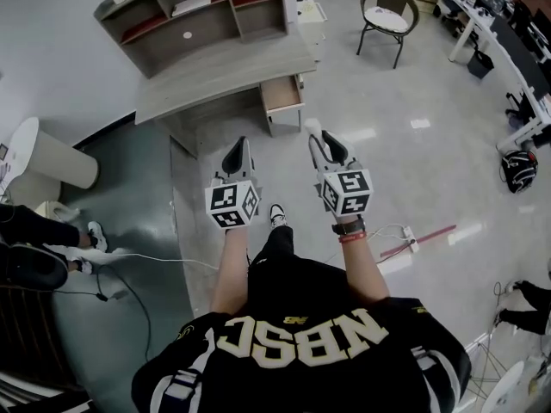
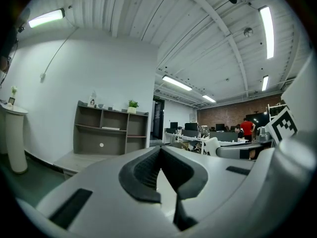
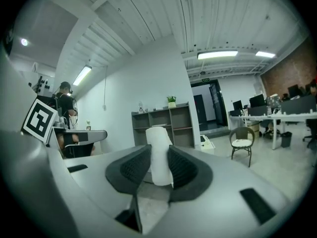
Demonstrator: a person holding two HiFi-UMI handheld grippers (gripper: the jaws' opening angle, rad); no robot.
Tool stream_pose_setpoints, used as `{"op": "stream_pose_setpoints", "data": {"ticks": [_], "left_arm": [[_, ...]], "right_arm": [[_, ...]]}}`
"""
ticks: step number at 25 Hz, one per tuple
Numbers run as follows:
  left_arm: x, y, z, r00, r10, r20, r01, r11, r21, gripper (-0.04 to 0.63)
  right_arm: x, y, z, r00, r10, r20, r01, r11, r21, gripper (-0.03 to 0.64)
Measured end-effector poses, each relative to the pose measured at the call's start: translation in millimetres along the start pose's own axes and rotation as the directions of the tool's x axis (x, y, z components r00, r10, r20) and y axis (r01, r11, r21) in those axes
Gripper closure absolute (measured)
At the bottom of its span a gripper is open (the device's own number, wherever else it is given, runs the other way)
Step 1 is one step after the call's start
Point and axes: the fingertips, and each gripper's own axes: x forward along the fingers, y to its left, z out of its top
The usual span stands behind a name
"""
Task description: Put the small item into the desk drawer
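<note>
Both grippers are held level in front of the person, some way short of the grey desk [image 1: 225,83]. Its drawer [image 1: 282,94] stands pulled open at the desk's right end. My right gripper [image 1: 315,134] is shut on a small white roll-shaped item [image 1: 312,126]. In the right gripper view the white item [image 3: 158,152] stands upright between the dark pads [image 3: 184,168], its top poking above the right gripper [image 3: 157,165]. My left gripper [image 1: 238,147] is shut with nothing in it. In the left gripper view the left gripper [image 2: 159,151] has its tips meeting.
A grey shelf unit [image 1: 196,11] sits on the desk. A wicker chair [image 1: 386,15] stands at the back right and long office desks [image 1: 504,41] run along the right. A white pedestal [image 1: 53,157], floor cables [image 1: 164,259], a power strip [image 1: 406,235] and a helmet [image 1: 519,169] lie around.
</note>
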Motion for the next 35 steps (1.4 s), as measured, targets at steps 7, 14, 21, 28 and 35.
{"op": "stream_pose_setpoints", "data": {"ticks": [7,14,21,28,35], "left_arm": [[75.2,27.2,1.7,0.999,-0.035,0.007,0.035,0.999,-0.017,0.583],[154.6,82.5,8.2,0.998,-0.058,0.013,0.058,0.997,-0.044,0.584],[213.0,122.8,-9.8,0.995,-0.102,-0.01,0.101,0.993,-0.058,0.584],[252.2,142.9,-26.3,0.992,-0.116,-0.048,0.111,0.99,-0.085,0.584],[303.1,154.9,-57.2,0.992,-0.103,-0.077,0.097,0.992,-0.086,0.584]], "right_arm": [[81.4,-18.7,14.9,1.0,0.0,-0.026,0.0,1.0,-0.009,0.497],[172.1,-23.6,30.6,0.999,0.005,-0.052,-0.006,1.0,-0.025,0.497],[242.3,-37.9,25.1,0.998,-0.021,-0.065,0.02,1.0,-0.012,0.497],[282.3,-52.5,16.4,0.994,-0.02,-0.111,0.019,1.0,-0.006,0.497],[338.0,-75.2,-4.3,0.985,0.041,-0.166,-0.044,0.999,-0.015,0.497]]}}
